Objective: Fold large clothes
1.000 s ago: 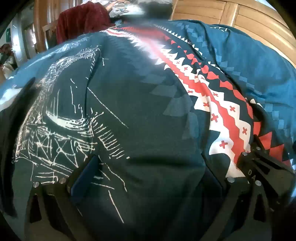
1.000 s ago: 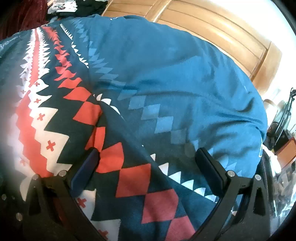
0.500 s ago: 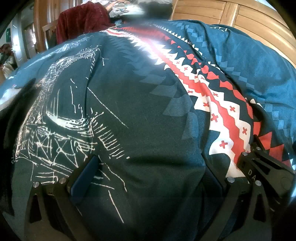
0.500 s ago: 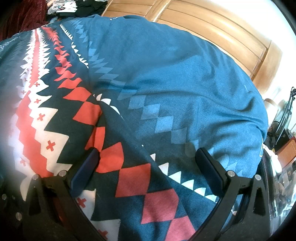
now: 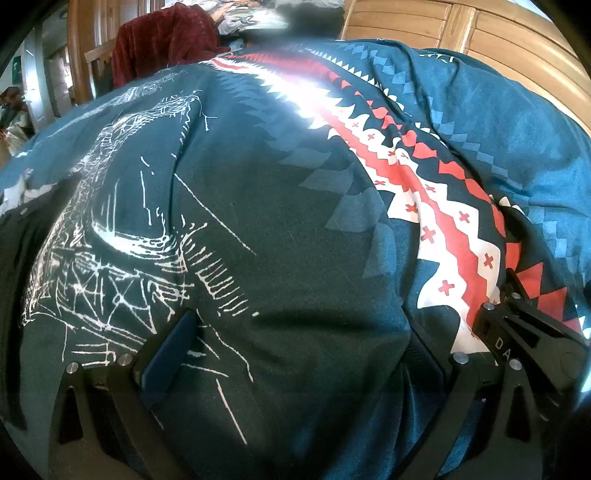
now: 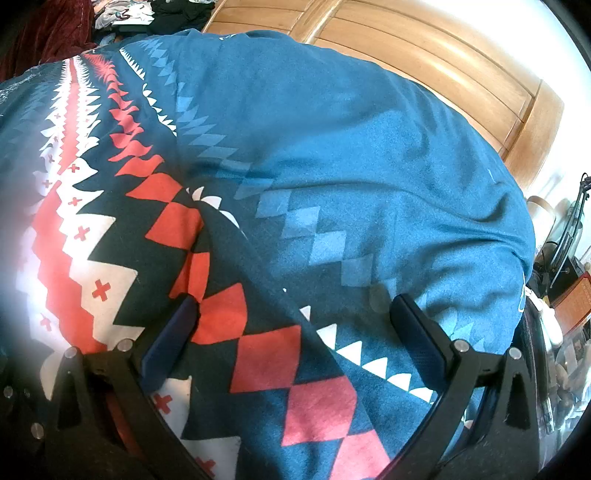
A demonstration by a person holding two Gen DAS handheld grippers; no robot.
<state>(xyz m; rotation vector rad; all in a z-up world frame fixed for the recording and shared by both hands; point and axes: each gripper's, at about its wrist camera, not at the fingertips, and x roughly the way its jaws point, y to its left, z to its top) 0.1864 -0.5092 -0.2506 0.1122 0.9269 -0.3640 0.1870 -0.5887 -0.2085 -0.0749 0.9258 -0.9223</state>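
A large teal garment [image 5: 295, 221] with a red and white zigzag band [image 5: 436, 206] and a white line drawing [image 5: 110, 236] lies spread out and fills both views. My left gripper [image 5: 295, 350] hovers very close over its dark part, jaws wide apart, nothing clamped between them. In the right wrist view the same garment [image 6: 351, 166] shows its plain blue part and red diamonds [image 6: 266, 354]. My right gripper [image 6: 295, 332] stands open just over the cloth. The right gripper's black body [image 5: 524, 339] shows at the lower right of the left wrist view.
Wooden panelling [image 6: 424, 66] runs along the far right side. A dark red cloth [image 5: 162, 44] hangs over a wooden frame at the back left, with a pile of other clothes [image 6: 122, 11] behind it. Cluttered furniture [image 6: 565, 288] stands beyond the garment's right edge.
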